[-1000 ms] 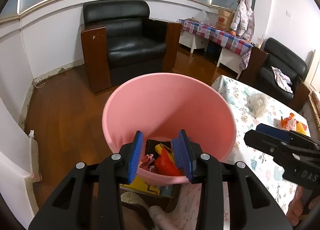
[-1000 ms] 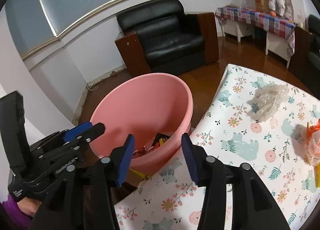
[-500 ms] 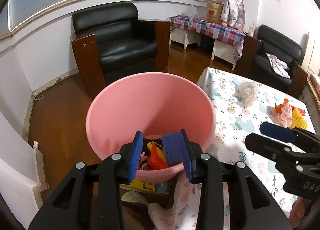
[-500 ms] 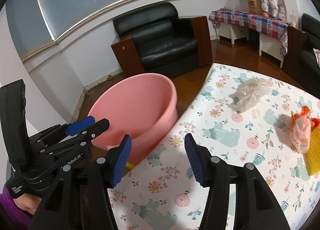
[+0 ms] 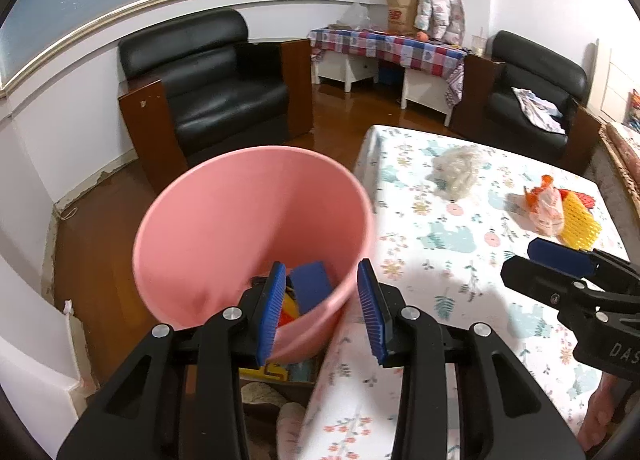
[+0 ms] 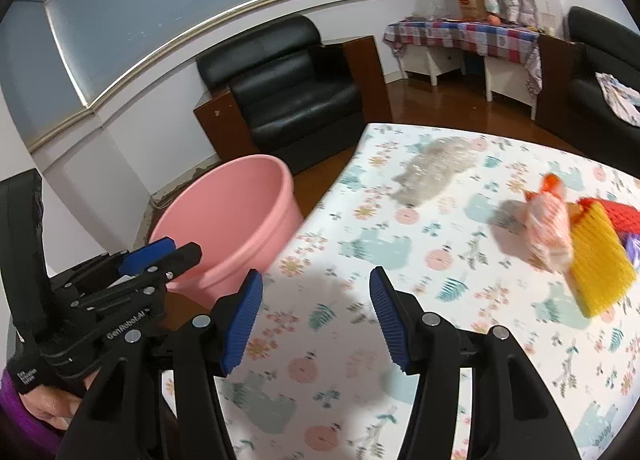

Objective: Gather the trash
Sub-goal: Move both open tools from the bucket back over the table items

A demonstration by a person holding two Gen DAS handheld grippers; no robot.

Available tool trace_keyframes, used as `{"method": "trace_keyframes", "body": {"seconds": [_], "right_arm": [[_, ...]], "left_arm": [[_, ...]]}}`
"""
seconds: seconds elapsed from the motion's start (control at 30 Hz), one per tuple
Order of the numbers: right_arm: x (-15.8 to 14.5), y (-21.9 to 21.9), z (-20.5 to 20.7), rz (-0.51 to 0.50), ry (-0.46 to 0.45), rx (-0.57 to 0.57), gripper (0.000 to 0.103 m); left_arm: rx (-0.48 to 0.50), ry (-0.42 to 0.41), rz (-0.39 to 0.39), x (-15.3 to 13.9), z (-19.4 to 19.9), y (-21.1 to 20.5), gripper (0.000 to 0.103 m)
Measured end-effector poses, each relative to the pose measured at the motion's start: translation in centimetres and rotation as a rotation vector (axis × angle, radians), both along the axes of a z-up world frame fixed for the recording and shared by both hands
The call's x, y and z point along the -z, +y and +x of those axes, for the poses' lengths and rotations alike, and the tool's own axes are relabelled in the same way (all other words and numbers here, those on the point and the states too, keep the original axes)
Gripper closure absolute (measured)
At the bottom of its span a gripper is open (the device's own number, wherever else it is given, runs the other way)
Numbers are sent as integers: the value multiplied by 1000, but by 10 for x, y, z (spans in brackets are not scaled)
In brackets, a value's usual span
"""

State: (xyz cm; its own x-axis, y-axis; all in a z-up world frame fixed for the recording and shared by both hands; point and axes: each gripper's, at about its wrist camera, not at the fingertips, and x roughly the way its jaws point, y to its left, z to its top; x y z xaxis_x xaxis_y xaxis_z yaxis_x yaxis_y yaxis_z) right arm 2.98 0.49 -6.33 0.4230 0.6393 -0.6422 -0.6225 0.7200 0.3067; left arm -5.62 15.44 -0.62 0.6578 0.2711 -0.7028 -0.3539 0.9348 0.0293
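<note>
We find the pink bin point(image 5: 256, 220) beside the counter point(image 6: 360, 340) already holding scraps. Both the left tool point(image 5: 322, 312) and the right tool point(image 6: 316, 318) are spread, empty. Clear wrap point(image 6: 436, 170), orange bag point(image 6: 548, 220) and yellow mesh point(image 6: 600, 260) remain uncollected.

Evenly bright indoor light, soft shadows, slight motion blur, strong fisheye bending at edges.

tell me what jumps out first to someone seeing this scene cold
The big pink bucket beside the table's left edge, with bright scraps already at its bottom. Next, the floral tablecloth, where a clear crumpled wrapper, an orange bag and a yellow mesh piece lie uncollected. Both grippers hover empty.
</note>
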Motion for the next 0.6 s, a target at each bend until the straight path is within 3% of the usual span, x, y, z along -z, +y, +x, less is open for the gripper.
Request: {"method": "trace_keyframes", "body": {"seconds": [0.43, 0.6], "right_arm": [[8, -103, 15, 7, -22, 244, 48], [14, -145, 20, 15, -26, 349, 48]], "left_arm": [[187, -2, -38, 8, 27, -55, 65], [271, 4, -97, 11, 41, -79, 65]]}}
